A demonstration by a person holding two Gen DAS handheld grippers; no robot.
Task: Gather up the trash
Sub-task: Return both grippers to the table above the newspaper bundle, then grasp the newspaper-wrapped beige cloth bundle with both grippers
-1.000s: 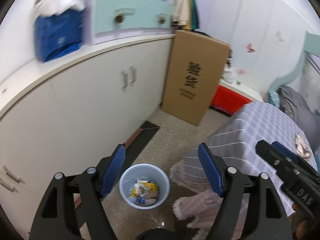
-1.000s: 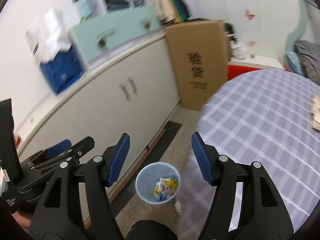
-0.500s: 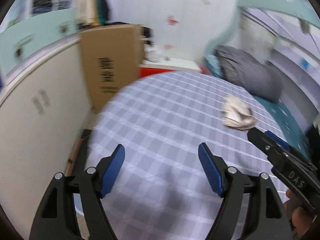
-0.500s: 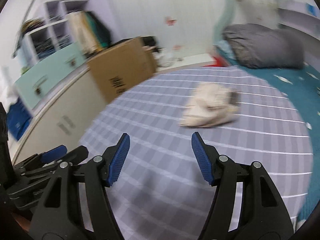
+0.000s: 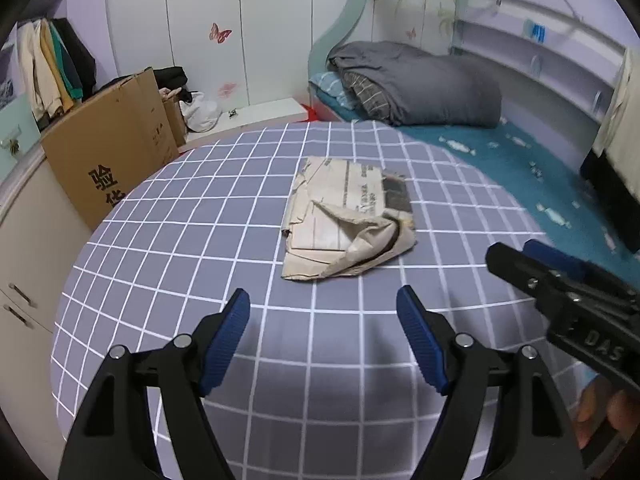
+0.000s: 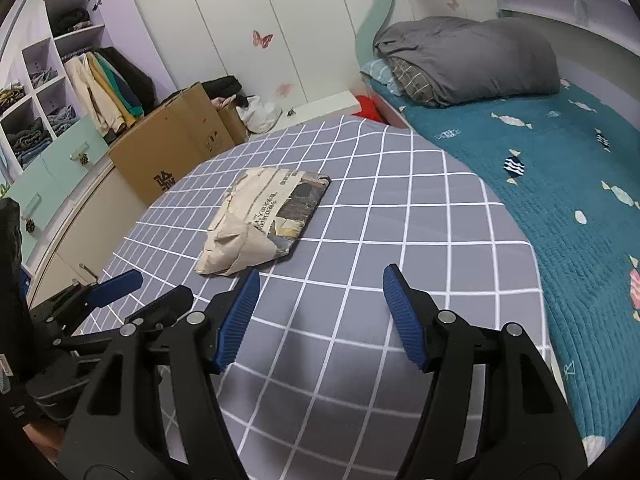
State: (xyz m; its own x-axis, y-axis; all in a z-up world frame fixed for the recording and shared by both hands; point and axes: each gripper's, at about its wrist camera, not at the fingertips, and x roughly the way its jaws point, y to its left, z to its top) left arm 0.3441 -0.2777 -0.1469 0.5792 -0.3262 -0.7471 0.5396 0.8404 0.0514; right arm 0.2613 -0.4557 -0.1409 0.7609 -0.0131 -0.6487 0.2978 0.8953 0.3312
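A crumpled, folded newspaper (image 5: 347, 224) lies on the round table's grey checked cloth (image 5: 192, 264); the right wrist view shows the newspaper (image 6: 262, 220) too. My left gripper (image 5: 323, 300) hovers open just short of it, nothing between its blue pads. My right gripper (image 6: 320, 280) is open and empty as well, a little to the right of the paper. Each gripper shows in the other's view: the right gripper (image 5: 560, 276) at the right edge, the left gripper (image 6: 116, 288) at the lower left. No bin is in view now.
A tall cardboard box (image 5: 108, 152) stands beyond the table's far left edge, beside cream cabinets (image 5: 20, 264). A bed with a teal cover (image 6: 560, 168) and a grey duvet (image 6: 468, 60) runs along the right. White wardrobe doors (image 5: 208, 32) close the back.
Both views have swung from the floor bin and cabinets to the right, onto the table. The newspaper has come into the middle of view and now lies just ahead of both open grippers.
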